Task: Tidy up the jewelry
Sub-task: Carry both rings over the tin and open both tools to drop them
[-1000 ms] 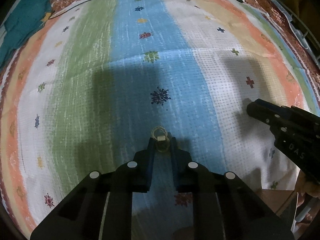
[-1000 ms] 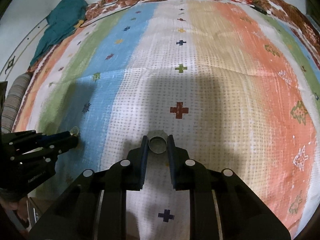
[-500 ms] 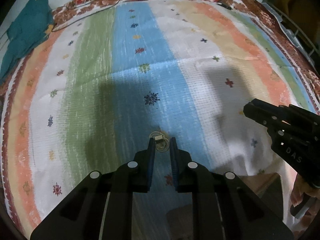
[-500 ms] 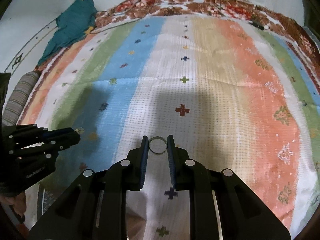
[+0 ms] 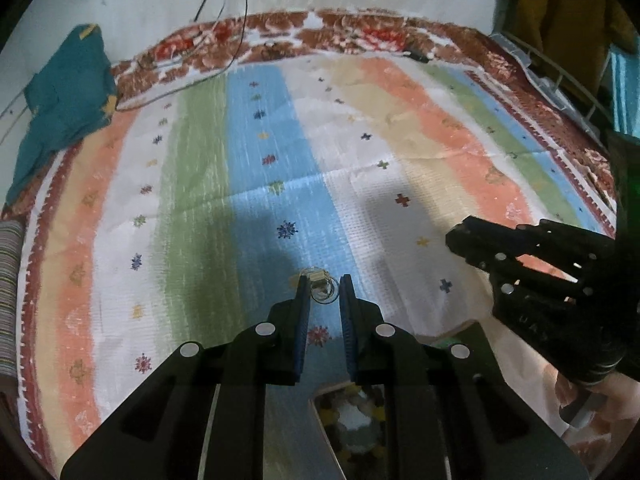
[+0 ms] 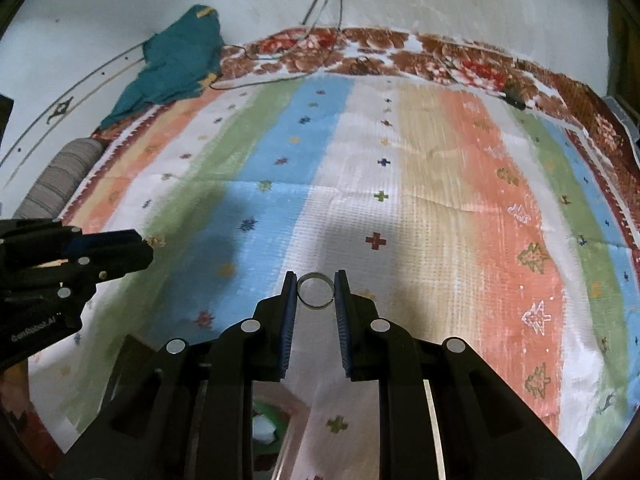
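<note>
Above the striped bedspread's [image 6: 460, 168] near edge, both grippers hold jewelry: left gripper [image 5: 324, 286] pinching a thin ring [image 5: 325, 292], right gripper [image 6: 316, 284] clamping a band [image 6: 316, 290] upright between narrowed jaws.

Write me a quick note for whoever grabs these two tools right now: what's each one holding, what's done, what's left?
Left hand-held gripper: shut on a small ring with a stone, held up above the striped bedspread.
Right hand-held gripper: shut on a plain silver band, also held clear of the cloth.
A box with compartments shows under the left gripper at the near edge; its contents are too blurred to make out.
Done: both rings are picked up.
Left: set each ring down where it belongs, probably in that box, then release. No other jewelry shows on the cloth.
</note>
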Demonstrator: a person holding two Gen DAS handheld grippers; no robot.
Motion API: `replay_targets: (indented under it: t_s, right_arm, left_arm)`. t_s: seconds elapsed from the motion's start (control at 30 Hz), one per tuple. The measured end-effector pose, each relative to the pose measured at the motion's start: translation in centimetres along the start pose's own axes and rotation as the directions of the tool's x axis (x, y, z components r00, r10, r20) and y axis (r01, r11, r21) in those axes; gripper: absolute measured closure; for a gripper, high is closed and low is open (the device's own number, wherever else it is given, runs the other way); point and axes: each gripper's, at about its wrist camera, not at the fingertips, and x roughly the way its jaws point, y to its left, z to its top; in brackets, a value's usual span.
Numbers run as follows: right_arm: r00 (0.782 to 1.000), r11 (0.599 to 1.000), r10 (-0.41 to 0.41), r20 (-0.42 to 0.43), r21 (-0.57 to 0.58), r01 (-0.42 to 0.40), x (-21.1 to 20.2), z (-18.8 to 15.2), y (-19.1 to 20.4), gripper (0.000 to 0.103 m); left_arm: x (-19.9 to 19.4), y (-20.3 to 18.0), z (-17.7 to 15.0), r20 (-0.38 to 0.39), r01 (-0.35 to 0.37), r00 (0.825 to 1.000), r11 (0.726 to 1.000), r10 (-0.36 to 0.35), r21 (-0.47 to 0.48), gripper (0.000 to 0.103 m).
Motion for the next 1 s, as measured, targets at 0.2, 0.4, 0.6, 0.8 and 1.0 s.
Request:
replay_targets:
  t_s: [0.2,0.4,0.6,0.8,1.0]
  right_arm:
    - [0.998,0.999,0.032,0.045,-0.022,-0.031,-2.5,-0.6,1.5,0.083]
    - [0.998,0.997,0.040,0.044,-0.067,-0.037,-4.3,-1.4,2.9,0.083]
    - [0.996,0.996,0.068,0.058,-0.068,-0.064,-5.8,-2.2,3.5,0.083]
    - [0.994,0.993,0.103,0.030,-0.067,-0.101,-6.1,-3.3,3.7,0.083]
    - [0.990,0.988,0.143,0.009,-0.057,-0.143,-6.7,-4.0,4.2,0.078]
  left_arm:
    - [-2.4,-0.9,-0.7,0.041,0.031,0.999,1.000,-0.031,0.001,0.089]
    - [-4.9,-2.0,-1.5,0.084,0.055,0.995,0.998,-0.057,0.017,0.089]
    - [-6.2,-3.1,-2.7,0.101,0.037,0.994,0.998,-0.042,0.055,0.089]
    - [-7.2,-3.3,-3.5,0.112,0.042,0.993,0.998,-0.046,0.038,0.090]
    - [-7.9,-2.8,-4.0,0.118,0.041,0.992,0.999,-0.042,0.007,0.090]
